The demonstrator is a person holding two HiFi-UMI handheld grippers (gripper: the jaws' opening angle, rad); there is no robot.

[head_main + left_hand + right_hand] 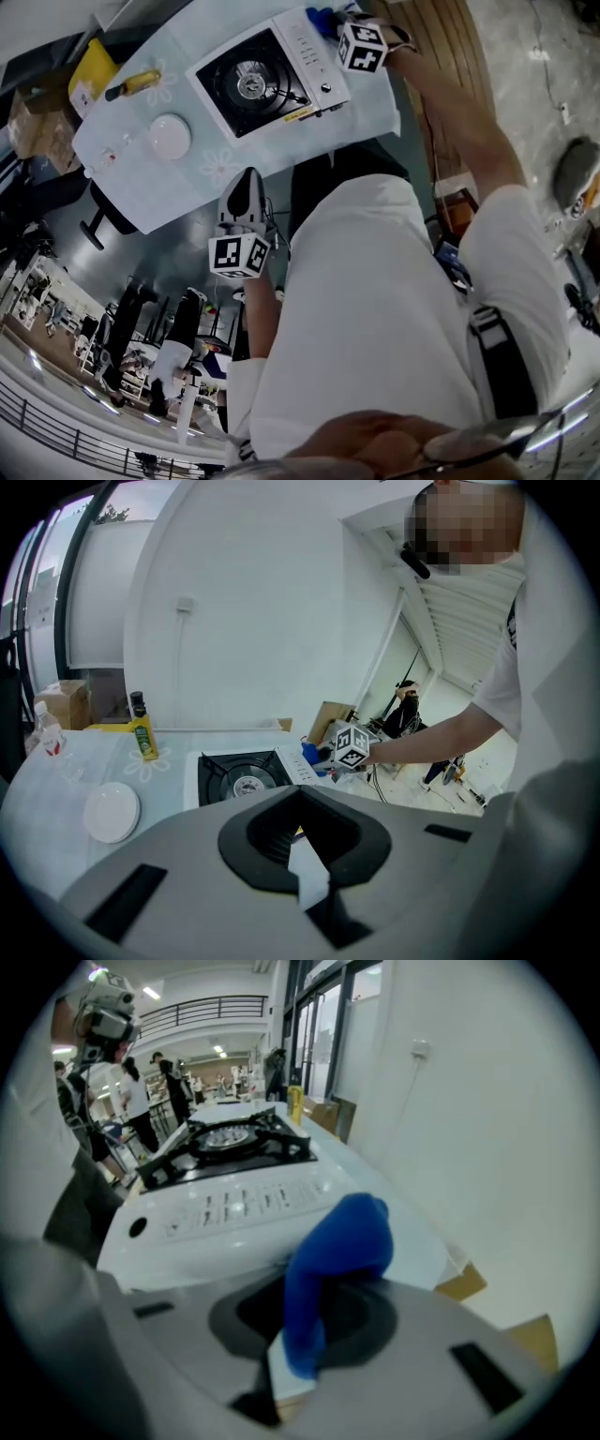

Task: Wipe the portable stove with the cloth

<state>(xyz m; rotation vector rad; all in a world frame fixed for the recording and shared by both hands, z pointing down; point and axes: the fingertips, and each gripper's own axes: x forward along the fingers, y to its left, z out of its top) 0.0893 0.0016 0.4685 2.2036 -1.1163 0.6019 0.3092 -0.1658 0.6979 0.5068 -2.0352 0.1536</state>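
The white portable stove with its black burner sits on a pale blue tablecloth. My right gripper is at the stove's right end, beside the control panel, shut on a blue cloth. In the right gripper view the cloth bunches up out of the jaws, just short of the stove's white control panel. My left gripper hangs off the table's near edge, in front of the stove, jaws together and holding nothing.
A white plate lies left of the stove. A yellow bottle stands behind the plate, and a small water bottle is at the far left. Cardboard boxes stand beyond the table. My own torso fills the view's lower half.
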